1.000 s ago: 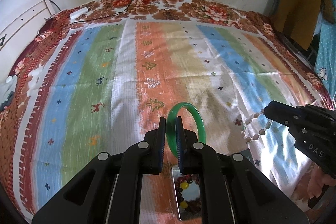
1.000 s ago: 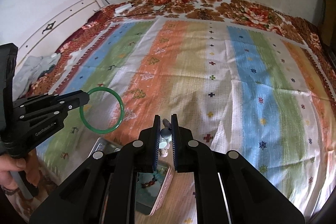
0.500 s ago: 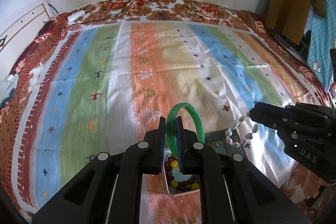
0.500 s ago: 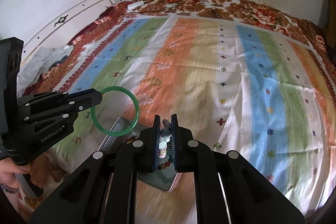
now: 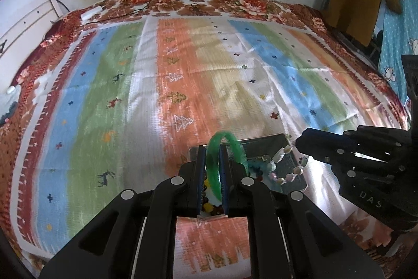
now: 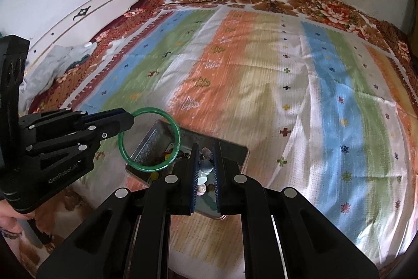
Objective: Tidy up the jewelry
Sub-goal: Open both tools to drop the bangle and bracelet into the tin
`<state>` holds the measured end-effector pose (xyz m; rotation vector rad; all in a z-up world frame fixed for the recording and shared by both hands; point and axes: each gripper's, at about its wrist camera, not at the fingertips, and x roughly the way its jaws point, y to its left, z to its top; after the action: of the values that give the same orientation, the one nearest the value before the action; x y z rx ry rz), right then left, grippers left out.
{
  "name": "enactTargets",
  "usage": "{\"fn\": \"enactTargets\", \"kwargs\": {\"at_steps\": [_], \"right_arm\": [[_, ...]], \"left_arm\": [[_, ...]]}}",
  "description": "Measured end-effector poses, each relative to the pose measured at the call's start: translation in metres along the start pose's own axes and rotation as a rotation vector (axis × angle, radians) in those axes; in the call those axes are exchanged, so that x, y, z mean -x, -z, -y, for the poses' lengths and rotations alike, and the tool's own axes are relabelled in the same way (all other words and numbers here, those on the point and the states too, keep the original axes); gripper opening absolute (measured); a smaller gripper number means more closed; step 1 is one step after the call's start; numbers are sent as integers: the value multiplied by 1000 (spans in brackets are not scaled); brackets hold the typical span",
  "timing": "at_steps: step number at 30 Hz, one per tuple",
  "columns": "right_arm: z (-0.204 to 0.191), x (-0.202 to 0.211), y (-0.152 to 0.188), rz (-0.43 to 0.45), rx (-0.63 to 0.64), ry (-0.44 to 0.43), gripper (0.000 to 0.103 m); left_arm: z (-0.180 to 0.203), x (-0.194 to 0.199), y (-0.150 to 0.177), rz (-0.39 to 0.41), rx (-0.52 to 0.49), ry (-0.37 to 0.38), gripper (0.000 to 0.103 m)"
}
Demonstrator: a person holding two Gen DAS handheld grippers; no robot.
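Left gripper (image 5: 212, 164) clamped on the green bangle (image 5: 236, 148), hoop upright, edge-on in the lower centre of the left view, directly over the near left part of the metal tin (image 5: 263, 141). Right gripper (image 6: 205, 169) closed on a pale bead bracelet (image 6: 206, 168), loop dangling at lower right of the left view above the tin's right half. Tin just below both loads, a beaded strand already inside; left probably nearer its floor. Likely next: a short straight drop, bangle tipped flat.
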<state>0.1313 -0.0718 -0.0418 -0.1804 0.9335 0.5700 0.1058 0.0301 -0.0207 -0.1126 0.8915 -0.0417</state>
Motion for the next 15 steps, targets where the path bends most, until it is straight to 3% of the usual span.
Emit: {"fn": "enactTargets", "kwargs": {"at_steps": [3, 5, 9, 15], "right_arm": [[2, 2, 2, 5, -1, 21, 17], [6, 7, 2, 20, -17, 13, 34], [11, 13, 5, 41, -31, 21, 39], [16, 25, 11, 85, -44, 38, 55]], "left_arm": [[-1, 2, -1, 5, -1, -8, 26], [-1, 3, -1, 12, -6, -26, 26], [-3, 7, 2, 16, -2, -23, 27], [2, 21, 12, 48, -22, -23, 56]]}}
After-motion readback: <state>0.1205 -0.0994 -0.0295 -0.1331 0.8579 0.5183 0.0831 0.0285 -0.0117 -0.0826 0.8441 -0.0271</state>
